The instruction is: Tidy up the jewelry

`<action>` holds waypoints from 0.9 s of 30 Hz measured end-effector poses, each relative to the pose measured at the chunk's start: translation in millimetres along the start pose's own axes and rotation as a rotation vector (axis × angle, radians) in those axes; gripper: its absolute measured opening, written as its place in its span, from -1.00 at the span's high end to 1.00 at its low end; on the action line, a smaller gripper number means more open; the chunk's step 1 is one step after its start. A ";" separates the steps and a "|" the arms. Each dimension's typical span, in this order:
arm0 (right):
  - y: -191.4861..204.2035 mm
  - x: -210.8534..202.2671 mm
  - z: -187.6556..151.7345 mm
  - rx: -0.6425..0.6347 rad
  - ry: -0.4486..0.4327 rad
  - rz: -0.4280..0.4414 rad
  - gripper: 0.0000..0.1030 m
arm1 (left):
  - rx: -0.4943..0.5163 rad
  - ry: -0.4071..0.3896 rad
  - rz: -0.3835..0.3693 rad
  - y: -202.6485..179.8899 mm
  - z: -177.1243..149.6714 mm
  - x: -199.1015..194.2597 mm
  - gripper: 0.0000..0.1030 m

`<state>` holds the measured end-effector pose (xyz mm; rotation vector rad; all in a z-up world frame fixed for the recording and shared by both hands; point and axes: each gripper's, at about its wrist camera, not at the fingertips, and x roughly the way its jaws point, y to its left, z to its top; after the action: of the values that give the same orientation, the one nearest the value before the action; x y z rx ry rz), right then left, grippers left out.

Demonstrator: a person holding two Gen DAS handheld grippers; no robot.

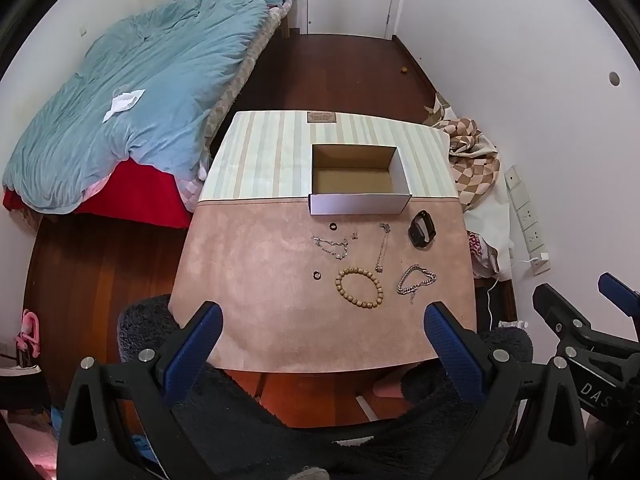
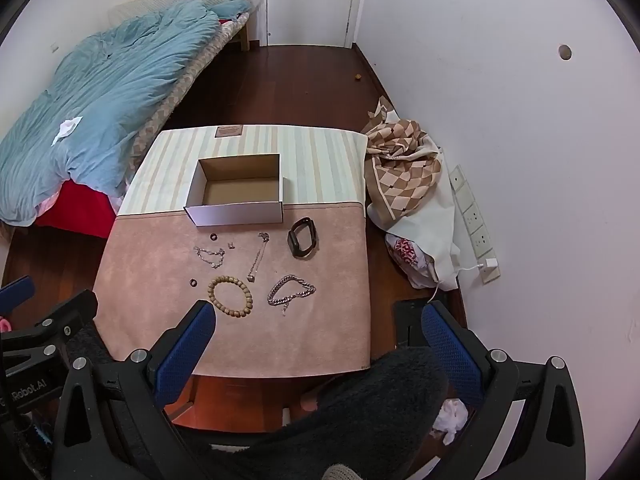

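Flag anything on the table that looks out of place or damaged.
Nothing stands out. The box sits empty and upright, and the bead bracelet, chains, rings and black band lie apart on the mat, none visibly damaged.

Even, soft indoor light, fairly bright, no hard shadows. Both views sharp in the centre; strong fisheye bending with black vignette at corners. White wall [image 2: 500,128] slightly washed out. Mild sheen on wood floor [image 1: 332,76]. No motion blur.

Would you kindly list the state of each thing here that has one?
Box: open, empty.
Wooden bead bracelet: flat on the mat, outside the box.
Black band: on the mat, untouched.
Left tongs: open, empty.
Right tongs: open, empty.
Door: shut.
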<state>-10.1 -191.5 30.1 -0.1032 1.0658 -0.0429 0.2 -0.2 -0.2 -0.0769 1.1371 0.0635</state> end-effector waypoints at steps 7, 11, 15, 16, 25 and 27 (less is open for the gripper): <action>0.9 0.0 0.5 0.008 0.003 -0.001 -1.00 | -0.002 -0.008 -0.006 3.5 -0.2 -1.3 -1.00; 0.3 -0.7 -0.8 0.001 -0.001 0.000 -1.00 | -0.002 -0.011 -0.006 4.8 3.3 -2.6 -1.00; 2.2 -2.2 1.4 0.002 -0.003 -0.001 -1.00 | -0.001 -0.013 -0.003 1.0 3.6 -4.5 -1.00; 1.3 -2.1 2.0 0.004 -0.003 -0.001 -1.00 | -0.002 -0.013 -0.002 2.3 2.6 -3.2 -1.00; 0.1 -3.7 1.7 0.003 -0.005 0.002 -1.00 | -0.002 -0.016 -0.002 1.3 1.8 -4.1 -1.00; 2.9 -3.5 0.8 0.004 -0.007 0.002 -1.00 | -0.001 -0.018 0.001 1.0 1.6 -3.9 -1.00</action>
<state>-11.1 -188.3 33.2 -0.0984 1.0587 -0.0424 -0.1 0.8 4.1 -0.0764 1.1191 0.0648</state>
